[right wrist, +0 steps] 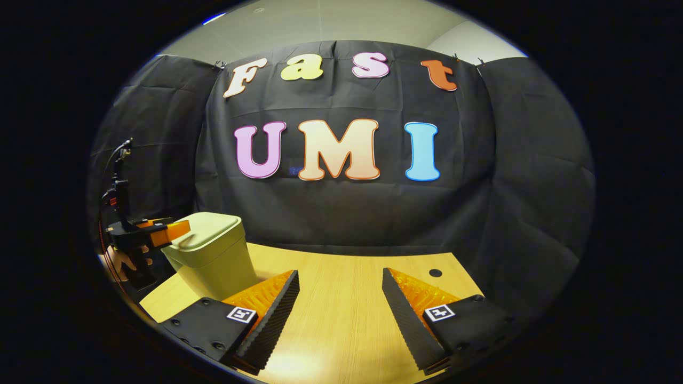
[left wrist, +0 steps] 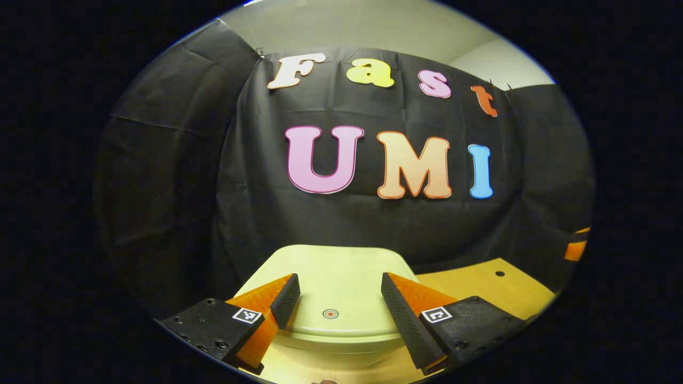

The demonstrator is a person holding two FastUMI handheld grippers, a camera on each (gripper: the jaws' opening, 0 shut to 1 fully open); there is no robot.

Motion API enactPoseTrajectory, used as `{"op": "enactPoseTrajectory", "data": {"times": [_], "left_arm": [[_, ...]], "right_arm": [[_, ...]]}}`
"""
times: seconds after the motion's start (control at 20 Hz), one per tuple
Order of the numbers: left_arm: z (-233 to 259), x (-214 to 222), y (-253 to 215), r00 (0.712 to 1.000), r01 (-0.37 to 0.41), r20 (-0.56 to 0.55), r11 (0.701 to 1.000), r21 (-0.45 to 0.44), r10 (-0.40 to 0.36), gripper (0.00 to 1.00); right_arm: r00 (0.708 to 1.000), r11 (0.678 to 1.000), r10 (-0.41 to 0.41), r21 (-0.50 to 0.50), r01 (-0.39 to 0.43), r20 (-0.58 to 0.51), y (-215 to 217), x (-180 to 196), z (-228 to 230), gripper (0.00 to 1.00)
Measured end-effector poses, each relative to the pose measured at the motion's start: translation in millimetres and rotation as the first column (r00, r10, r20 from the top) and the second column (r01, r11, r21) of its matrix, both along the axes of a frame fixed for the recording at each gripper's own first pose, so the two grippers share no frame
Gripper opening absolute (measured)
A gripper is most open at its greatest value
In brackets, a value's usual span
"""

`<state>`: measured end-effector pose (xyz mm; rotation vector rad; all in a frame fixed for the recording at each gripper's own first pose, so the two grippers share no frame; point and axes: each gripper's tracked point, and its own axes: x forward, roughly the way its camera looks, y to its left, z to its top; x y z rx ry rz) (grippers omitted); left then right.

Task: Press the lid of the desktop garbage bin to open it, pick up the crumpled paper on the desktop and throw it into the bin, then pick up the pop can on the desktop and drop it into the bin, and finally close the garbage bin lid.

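Wooden table [right wrist: 341, 298] lies bare between right tongs [right wrist: 340, 304].

Bin [right wrist: 213, 253] at table's [right wrist: 341, 298] left edge, bare tabletop to its right

Under the spread fingers of the left gripper [left wrist: 340, 304] sits the pale green plastic garbage bin [left wrist: 341, 282], its closed lid smooth with a soft satin sheen and a small round marked button [left wrist: 330, 314] lying between the fingertips. The fingers [left wrist: 404, 314] bear ribbed, matt pads that look rubbery, and their bases are matt plates set with small screws. Between and ahead of the right gripper [right wrist: 340, 304] fingers spreads the light wooden tabletop [right wrist: 341, 298], smooth with fine grain and a mild gloss, backed by matt, creased black cloth [right wrist: 480, 202].
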<state>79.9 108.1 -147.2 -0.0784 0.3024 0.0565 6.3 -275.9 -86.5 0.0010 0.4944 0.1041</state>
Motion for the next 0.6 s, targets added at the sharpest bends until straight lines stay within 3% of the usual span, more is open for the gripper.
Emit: {"op": "enactPoseTrajectory", "data": {"times": [0.25,0.5,0.6], "left_arm": [[41.8,4.5,-27.1,0.999,-0.003,0.053,0.999,0.037,0.001,0.92],[91.3,-6.2,-84.3,0.983,-0.038,0.178,0.999,-0.021,0.041,0.92],[104.9,-15.2,-119.1,0.975,-0.016,0.219,0.999,-0.028,0.021,0.92]], "right_arm": [[0.999,1.0,-0.017,0.012,0.016,0.042,-5.2,3.1,13.8,0.99],[0.992,0.999,-0.019,0.031,0.015,0.127,-14.7,6.1,32.3,0.98],[0.988,1.0,-0.003,0.029,-0.002,0.154,-16.7,7.1,38.4,0.98]]}}
